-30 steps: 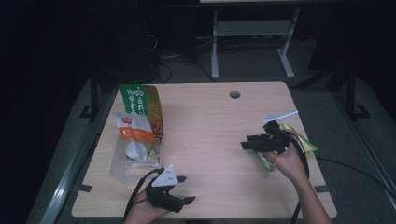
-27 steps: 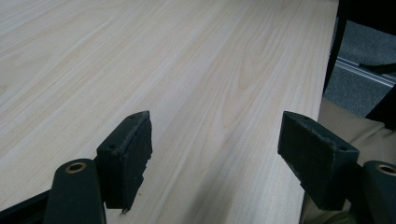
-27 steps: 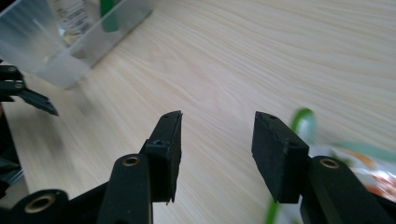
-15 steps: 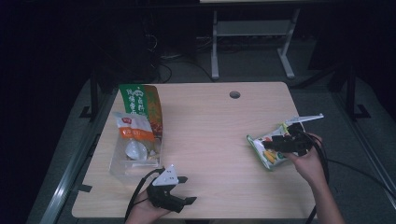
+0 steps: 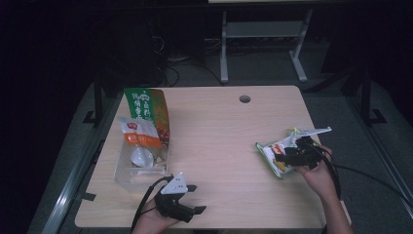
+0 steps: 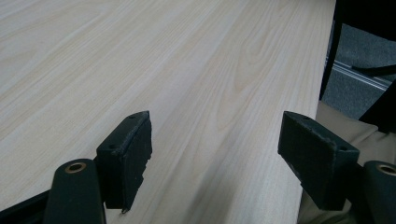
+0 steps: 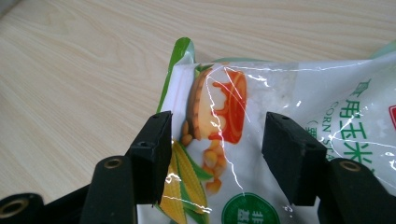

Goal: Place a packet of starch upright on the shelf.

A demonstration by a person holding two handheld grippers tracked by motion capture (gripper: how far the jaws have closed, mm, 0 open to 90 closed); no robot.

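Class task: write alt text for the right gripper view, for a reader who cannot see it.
The right gripper, its two black jaws standing apart, hangs over a corn starch bag printed with corn cobs, lying flat on a pale wooden table. The jaws have just been opening and do not pinch the bag.

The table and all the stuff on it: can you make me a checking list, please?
Surface: pale wooden table, round hole near its far edge.
Job's things: corn starch bag lying flat near the right edge.
Clutter: clear bin at left holding packets; green and orange pouch behind it.
Grippers: right gripper over the bag, jaws just opened, pads not pressing; left gripper open over bare wood.
Cables: black cable trails from the left gripper.
Surroundings: dark room, white stand behind.
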